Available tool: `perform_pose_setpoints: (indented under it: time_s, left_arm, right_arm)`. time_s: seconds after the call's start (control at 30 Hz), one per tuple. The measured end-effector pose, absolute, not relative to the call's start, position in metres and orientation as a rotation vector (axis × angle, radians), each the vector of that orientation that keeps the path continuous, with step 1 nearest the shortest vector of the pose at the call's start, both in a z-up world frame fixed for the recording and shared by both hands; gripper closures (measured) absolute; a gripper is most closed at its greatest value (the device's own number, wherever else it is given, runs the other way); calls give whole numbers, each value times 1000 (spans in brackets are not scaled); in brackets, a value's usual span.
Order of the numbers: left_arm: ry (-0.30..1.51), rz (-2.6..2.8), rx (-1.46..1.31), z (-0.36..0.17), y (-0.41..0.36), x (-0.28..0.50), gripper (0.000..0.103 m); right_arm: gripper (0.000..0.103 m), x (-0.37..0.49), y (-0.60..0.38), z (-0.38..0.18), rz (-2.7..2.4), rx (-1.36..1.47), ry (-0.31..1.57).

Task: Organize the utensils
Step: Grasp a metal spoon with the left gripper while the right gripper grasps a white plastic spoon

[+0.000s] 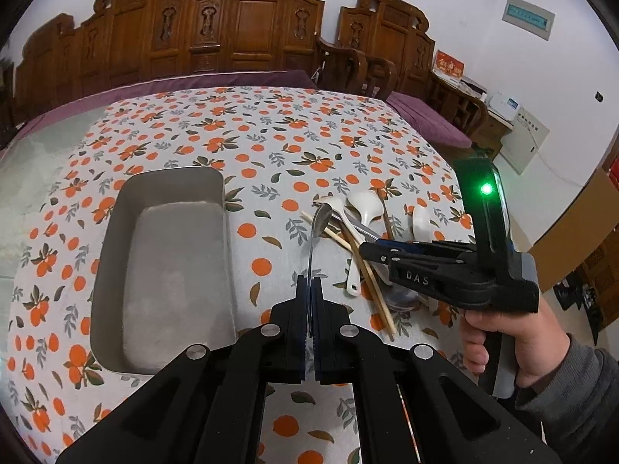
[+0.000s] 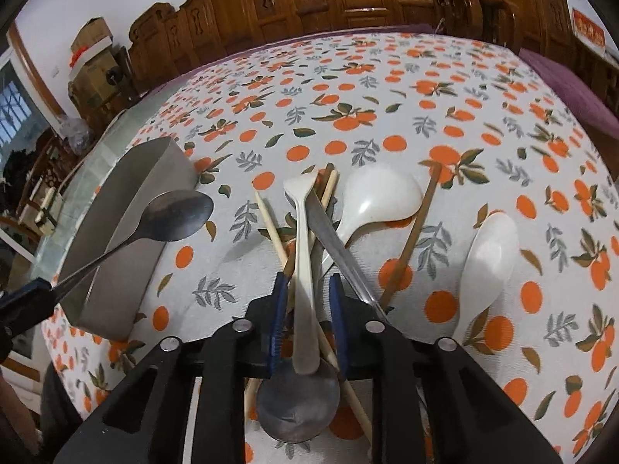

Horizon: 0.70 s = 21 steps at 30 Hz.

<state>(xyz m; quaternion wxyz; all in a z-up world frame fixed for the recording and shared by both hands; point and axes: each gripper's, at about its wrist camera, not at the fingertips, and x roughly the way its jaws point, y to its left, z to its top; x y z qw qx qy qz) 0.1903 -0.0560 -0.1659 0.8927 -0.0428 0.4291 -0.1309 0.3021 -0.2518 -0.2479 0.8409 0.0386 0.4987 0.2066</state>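
My left gripper (image 1: 309,282) is shut on the handle of a metal spoon (image 1: 321,218), held above the cloth just right of a grey metal tray (image 1: 170,266). That spoon (image 2: 174,214) shows in the right wrist view over the tray (image 2: 127,201). My right gripper (image 2: 307,290) is open, its jaws on either side of a white spoon's handle (image 2: 303,270) in a pile of utensils. The pile holds a metal spoon (image 2: 298,406), white ceramic spoons (image 2: 381,197), wooden chopsticks (image 2: 271,224) and a brown stick (image 2: 414,232).
The table has an orange-print cloth (image 1: 271,147). Another white spoon (image 2: 487,263) lies right of the pile. Carved wooden chairs (image 1: 247,27) and a purple cushion (image 1: 425,116) stand behind the table. The right gripper (image 1: 429,266) and hand show in the left wrist view.
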Motion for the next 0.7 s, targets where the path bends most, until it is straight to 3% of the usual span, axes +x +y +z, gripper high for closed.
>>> perform_pose_setpoints:
  time_s: [0.13,0.7]
  left_arm:
    - [888,-271,-89,-165,-54,190,102]
    - [834,-193,-81,-143,-15,184,102]
  right_arm:
    - [91,301,-249,-247,448,81,1069]
    - [92,273,-236,-203,520,47,976]
